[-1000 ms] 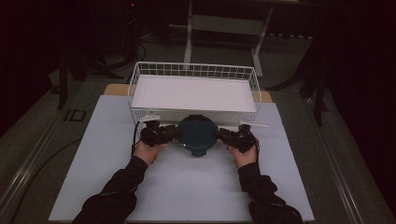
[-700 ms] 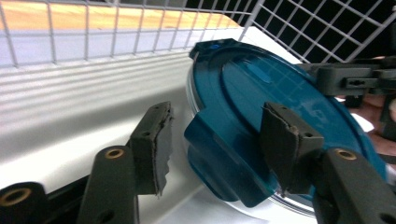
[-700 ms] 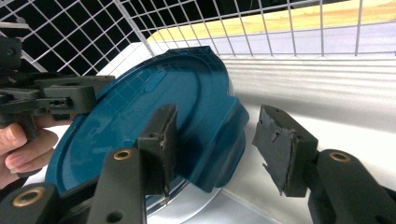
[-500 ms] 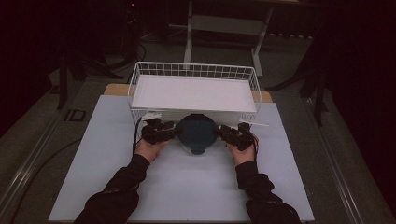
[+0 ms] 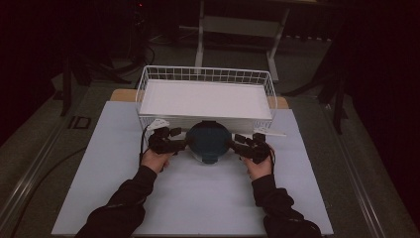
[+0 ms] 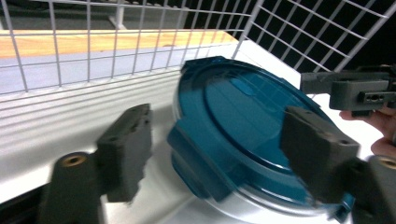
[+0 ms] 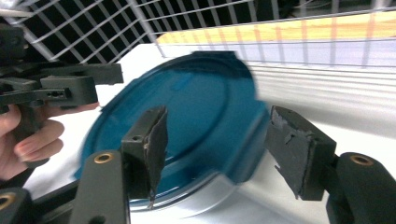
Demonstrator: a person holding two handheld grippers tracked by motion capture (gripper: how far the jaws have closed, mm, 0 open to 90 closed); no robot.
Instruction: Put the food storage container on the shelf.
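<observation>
Releasing the round container (image 5: 208, 141) with its teal lid (image 6: 238, 116) appears to be the step in hand: it sits on the white table surface (image 5: 198, 198), just in front of the white wire basket (image 5: 148, 79), between the two grippers.

Left side: the left gripper (image 5: 171, 141) rests at the container's left edge. In the left gripper view its jaws have just been opening; they stand apart with a lid latch tab (image 6: 187, 149) between them, and neither pad appears to press on it. Keep this gripper level and draw it straight back along its own axis, so that no pad catches the tab or drags the container sideways.

Centre: the container appears to stand flat and upright, close against the basket's front wall; whether it touches the wire cannot be told. Confirm that it rests without rocking before either hand leaves.

Right side: the right gripper (image 5: 245, 144) sits at the container's right edge. In the right gripper view its jaws have also just been opening; the pads stand apart on either side of the lid's rim, clear of it as far as the blur allows. Withdraw this gripper away from the lid at the same pace as the left one.

Caution: an uneven retreat may push the container against the basket or spin it on the smooth surface.
</observation>
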